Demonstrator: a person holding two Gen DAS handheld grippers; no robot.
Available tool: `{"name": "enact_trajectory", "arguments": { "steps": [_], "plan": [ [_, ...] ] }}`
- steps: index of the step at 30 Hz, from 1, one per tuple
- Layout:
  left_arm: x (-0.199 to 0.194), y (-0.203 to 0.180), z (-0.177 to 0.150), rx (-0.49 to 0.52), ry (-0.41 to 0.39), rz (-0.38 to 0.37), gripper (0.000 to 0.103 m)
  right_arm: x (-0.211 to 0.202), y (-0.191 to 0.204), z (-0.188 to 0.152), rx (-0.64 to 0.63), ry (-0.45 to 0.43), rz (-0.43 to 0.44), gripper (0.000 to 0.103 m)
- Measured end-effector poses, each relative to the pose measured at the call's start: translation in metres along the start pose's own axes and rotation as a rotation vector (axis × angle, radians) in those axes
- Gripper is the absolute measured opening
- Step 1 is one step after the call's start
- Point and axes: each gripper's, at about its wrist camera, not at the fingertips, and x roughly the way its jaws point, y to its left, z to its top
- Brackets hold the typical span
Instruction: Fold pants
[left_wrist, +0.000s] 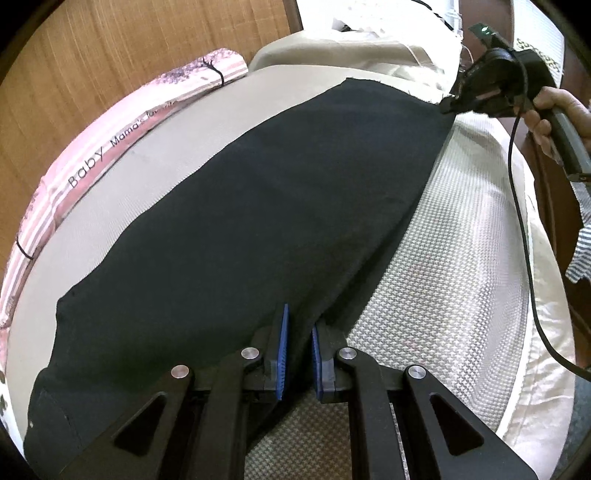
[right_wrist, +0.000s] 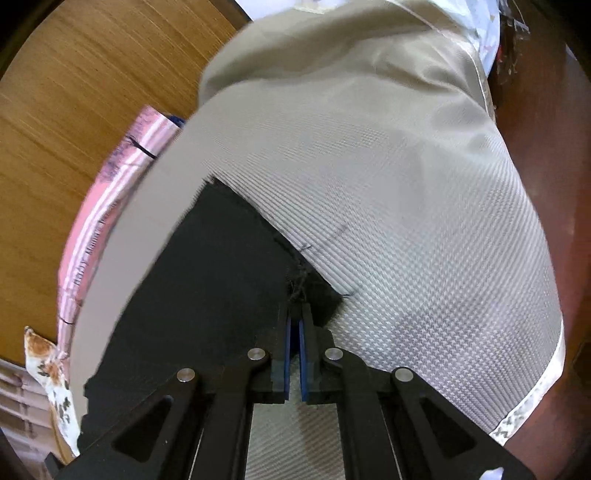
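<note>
Both claws, left claw (left_wrist: 297, 354) and right claw (right_wrist: 295, 325), pinch the black pants (left_wrist: 258, 206) stretched along the bed (left_wrist: 443, 258), cross-folds still to come.

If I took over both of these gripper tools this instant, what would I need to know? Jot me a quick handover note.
Left gripper: shut on the near edge of the black pants.
Right gripper: shut on a frayed corner at the pants' far end.
Pants: stretched long and flat between the two grippers on the beige textured mat, beside the pink striped bumper.
Done: pants look folded lengthwise into one narrow strip.
Left: probably bring one end over to the other, then let go.
</note>
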Motion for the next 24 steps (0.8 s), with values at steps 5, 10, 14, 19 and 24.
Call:
{"name": "enact_trajectory", "arguments": {
  "steps": [5,10,14,19,24],
  "plan": [
    [-0.001,0.002,0.001,-0.018,0.012,-0.007,0.018,-0.002,0.000,0.002,0.006,0.015,0.001,0.008],
    [-0.016,0.023,0.002,-0.101,0.029,-0.081,0.036,-0.030,0.015,0.008,-0.005,-0.019,-0.047,0.038],
    [-0.050,0.055,-0.006,-0.182,-0.053,-0.099,0.047,-0.050,0.051,0.013,-0.108,-0.052,-0.025,0.038],
    [-0.072,0.111,-0.027,-0.338,-0.100,0.032,0.052,-0.029,0.158,0.002,-0.375,0.081,0.149,0.038],
    [-0.072,0.163,-0.066,-0.502,-0.058,0.150,0.052,0.028,0.281,-0.041,-0.600,0.301,0.305,0.038]
  ]
}}
